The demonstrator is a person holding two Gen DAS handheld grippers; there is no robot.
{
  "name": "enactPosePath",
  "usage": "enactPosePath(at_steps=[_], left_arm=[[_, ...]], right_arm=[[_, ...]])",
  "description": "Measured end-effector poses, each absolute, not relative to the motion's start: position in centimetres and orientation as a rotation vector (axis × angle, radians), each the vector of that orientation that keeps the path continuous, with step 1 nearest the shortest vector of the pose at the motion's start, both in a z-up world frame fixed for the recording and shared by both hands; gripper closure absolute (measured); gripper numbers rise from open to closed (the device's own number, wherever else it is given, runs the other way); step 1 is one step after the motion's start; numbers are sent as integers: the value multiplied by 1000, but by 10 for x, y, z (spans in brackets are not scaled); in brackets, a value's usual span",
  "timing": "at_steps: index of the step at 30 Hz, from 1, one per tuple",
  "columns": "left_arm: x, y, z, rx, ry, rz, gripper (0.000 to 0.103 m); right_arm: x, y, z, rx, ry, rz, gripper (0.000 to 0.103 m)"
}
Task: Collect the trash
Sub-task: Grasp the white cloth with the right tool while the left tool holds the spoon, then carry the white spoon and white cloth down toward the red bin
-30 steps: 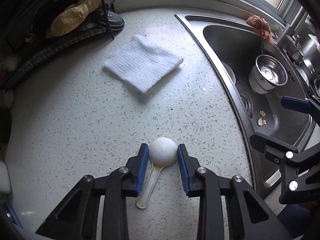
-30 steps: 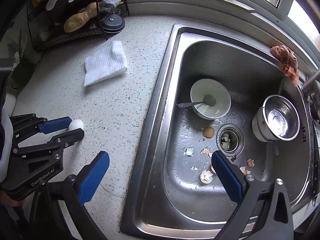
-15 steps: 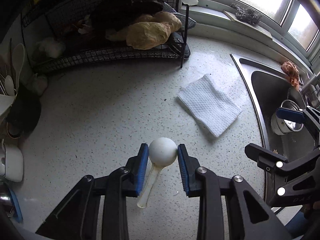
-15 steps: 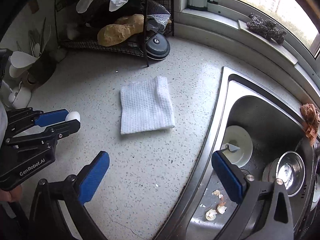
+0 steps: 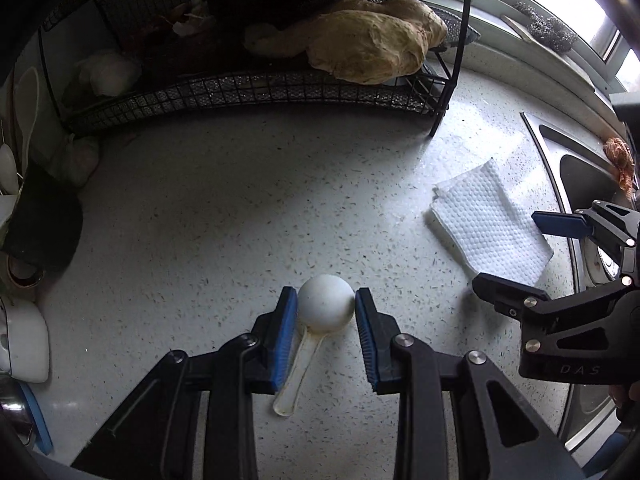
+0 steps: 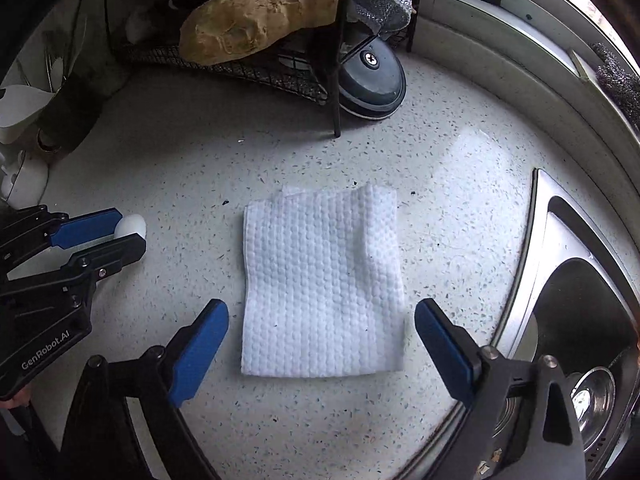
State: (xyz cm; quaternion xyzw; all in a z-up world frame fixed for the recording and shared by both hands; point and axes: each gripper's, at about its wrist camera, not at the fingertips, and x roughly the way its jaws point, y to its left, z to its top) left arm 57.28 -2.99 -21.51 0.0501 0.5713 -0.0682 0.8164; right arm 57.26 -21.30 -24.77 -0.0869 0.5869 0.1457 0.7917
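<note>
A folded white paper towel (image 6: 320, 280) lies flat on the speckled counter (image 6: 460, 184). My right gripper (image 6: 322, 312) hangs above it, pointing down, one blue pad on each side of the towel's near edge. Its jaws are closing and the pads do not touch the towel. My left gripper (image 5: 326, 300) is shut on the round bowl of a white spoon (image 5: 326, 312), whose handle hangs down toward the camera. In the right wrist view the left gripper (image 6: 120, 236) sits left of the towel. The left wrist view shows the towel (image 5: 488, 220) and right gripper (image 5: 508, 250) at the right.
A black wire rack (image 5: 248, 92) with a tan lump (image 5: 376, 48) on it stands at the back of the counter. A grey pot lid (image 6: 368, 84) leans by its leg. The steel sink (image 6: 560, 240) with a metal bowl (image 6: 592, 400) is at the right. A dark utensil holder (image 5: 40, 224) stands left.
Both grippers have swung left, away from the sink and over the counter. The right gripper now hovers over the paper towel with narrower jaws. The left keeps its grip on the spoon.
</note>
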Motion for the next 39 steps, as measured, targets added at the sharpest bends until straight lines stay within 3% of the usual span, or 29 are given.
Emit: enactPosePath(at_steps=[3,6,8,10,23,39], left_arm=[[577,-29,-216,99,1216,-142,75],[574,-28,-214,102,1211,-138,75],[568,-28,-212,100,1206,-138,75],[559,-30,-208,101,1200,-131,75],[471,-63,-181,91,1163,-152,75],[308,-137,-162,156,1130,-239,75]], right_arm=[[576,-209,-246,-194,1254,318,24],[572,-205,-243,-227,1236,315,39],[562,-203,-237,-227,1225,322,71],[557,-201,-235,-211,1234,327,89],[448,-227,-205,-112,1182,360,92],[283,-312,-187,-3,1113,316,92]])
